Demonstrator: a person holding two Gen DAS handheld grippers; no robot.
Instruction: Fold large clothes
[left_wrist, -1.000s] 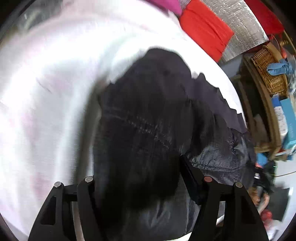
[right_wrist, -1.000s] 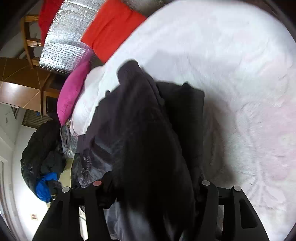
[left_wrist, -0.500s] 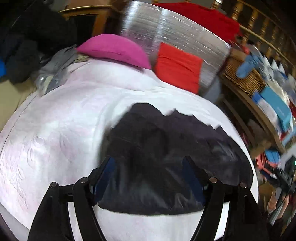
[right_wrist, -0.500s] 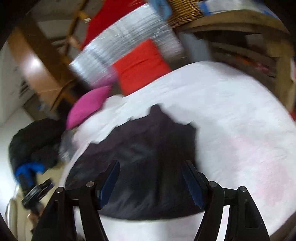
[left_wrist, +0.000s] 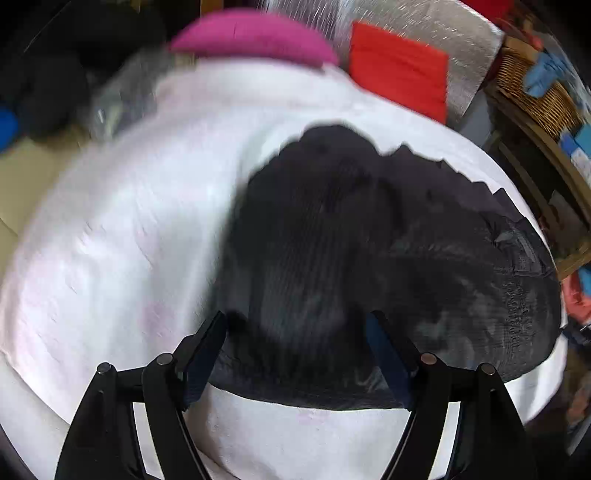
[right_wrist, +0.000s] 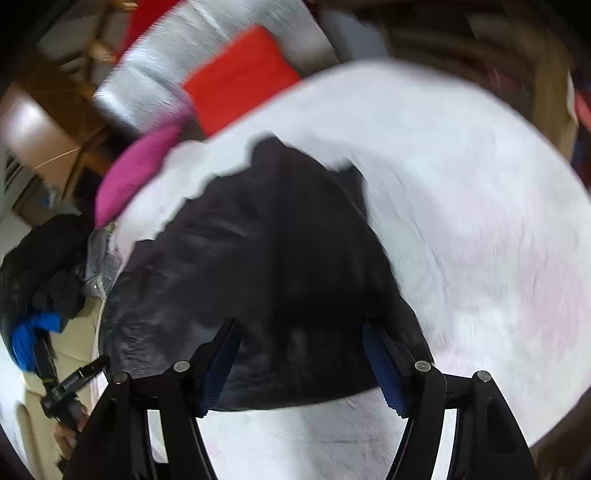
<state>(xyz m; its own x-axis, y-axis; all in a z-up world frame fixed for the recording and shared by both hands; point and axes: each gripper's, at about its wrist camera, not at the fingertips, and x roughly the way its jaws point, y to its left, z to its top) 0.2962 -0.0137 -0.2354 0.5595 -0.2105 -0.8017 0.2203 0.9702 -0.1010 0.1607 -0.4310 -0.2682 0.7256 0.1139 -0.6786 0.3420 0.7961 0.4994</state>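
A large black garment (left_wrist: 369, 251) lies folded over on a white bedcover (left_wrist: 129, 229). In the left wrist view my left gripper (left_wrist: 297, 325) is open and empty, its jaws wide apart above the garment's near edge. In the right wrist view the same garment (right_wrist: 266, 266) lies on the white cover (right_wrist: 480, 206), and my right gripper (right_wrist: 299, 332) is open and empty above its near edge. Both views are blurred by motion.
A pink pillow (left_wrist: 255, 37), a red cushion (left_wrist: 399, 77) and a silver padded panel (left_wrist: 465, 44) stand at the bed's far end. A wicker basket (left_wrist: 535, 92) and shelves are to the right. A pile of dark clothes (right_wrist: 40, 258) lies left of the bed.
Both grippers let go of the black garment and opened. They pulled back and up, so the garment now lies flat on the bed in front of them.
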